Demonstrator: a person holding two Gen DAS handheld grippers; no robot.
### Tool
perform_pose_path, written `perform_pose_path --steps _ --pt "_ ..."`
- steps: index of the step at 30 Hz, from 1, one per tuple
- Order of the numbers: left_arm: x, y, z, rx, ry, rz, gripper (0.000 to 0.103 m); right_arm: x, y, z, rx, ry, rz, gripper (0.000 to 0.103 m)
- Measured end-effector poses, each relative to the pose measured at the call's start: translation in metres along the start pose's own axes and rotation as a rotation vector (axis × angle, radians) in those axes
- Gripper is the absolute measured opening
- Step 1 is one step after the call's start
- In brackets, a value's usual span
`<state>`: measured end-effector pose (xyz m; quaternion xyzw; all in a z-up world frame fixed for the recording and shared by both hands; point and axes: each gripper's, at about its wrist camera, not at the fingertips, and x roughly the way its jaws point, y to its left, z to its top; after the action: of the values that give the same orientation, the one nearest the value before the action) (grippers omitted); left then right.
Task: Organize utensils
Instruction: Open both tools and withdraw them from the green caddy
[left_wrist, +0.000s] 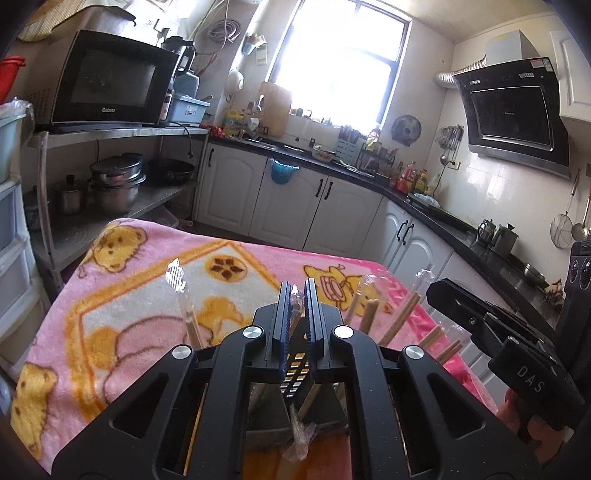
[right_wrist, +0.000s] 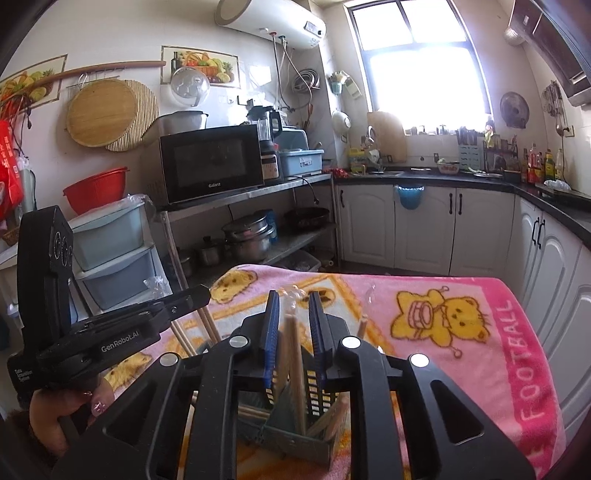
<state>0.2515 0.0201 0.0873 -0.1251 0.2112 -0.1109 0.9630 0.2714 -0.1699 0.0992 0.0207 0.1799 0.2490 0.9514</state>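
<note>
Two wrapped chopstick pairs going into the slotted holder (right_wrist: 295, 424) below the fingers.
Left gripper (left_wrist: 295, 295) pinches a crinkly wrapper (left_wrist: 295, 302); right gripper (right_wrist: 291, 306) parted around light, stiff chopsticks (right_wrist: 293, 350). Grip the sticks mid-shaft; film looks slippery. Pink blanket (right_wrist: 480, 332) beyond.

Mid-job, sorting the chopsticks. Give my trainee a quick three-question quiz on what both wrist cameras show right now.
1. True or false: the left gripper has its jaws shut on wrapped chopsticks.
2. The slotted holder stands on: A) a steel shelf, B) the pink blanket, C) the black counter.
3. What stands between the jaws of the right gripper?
Key: 1 true; 2 B; 3 wooden chopsticks, with the jaws open around them.
</note>
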Motion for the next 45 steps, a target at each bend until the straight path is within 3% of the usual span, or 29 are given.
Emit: perform_pose_path --steps 10,18,23,27,34,45 --pt "-0.016 -0.001 -0.001 -0.007 0.005 -0.008 0.035 -0.013 -0.003 -0.012 -0.006 0.026 -0.013 0.028" --pt "-0.034 -0.006 -0.001 0.002 -0.025 0.006 0.073 -0.028 -0.003 -0.019 -0.015 0.033 -0.018 0.035" --pt "-0.043 -0.007 -0.004 -0.001 -0.032 0.001 0.086 -0.038 -0.005 -0.023 -0.017 0.033 -0.023 0.042" --pt "-0.05 -0.009 -0.006 0.0 -0.035 -0.005 0.092 -0.043 -0.004 -0.026 -0.019 0.032 -0.025 0.047" --pt "-0.062 -0.016 -0.016 0.02 -0.024 -0.015 0.092 -0.058 -0.001 -0.032 -0.025 0.031 -0.032 0.053" --pt "-0.071 -0.021 -0.034 0.051 0.006 -0.02 0.092 -0.071 -0.004 -0.046 -0.026 0.053 -0.052 0.055"
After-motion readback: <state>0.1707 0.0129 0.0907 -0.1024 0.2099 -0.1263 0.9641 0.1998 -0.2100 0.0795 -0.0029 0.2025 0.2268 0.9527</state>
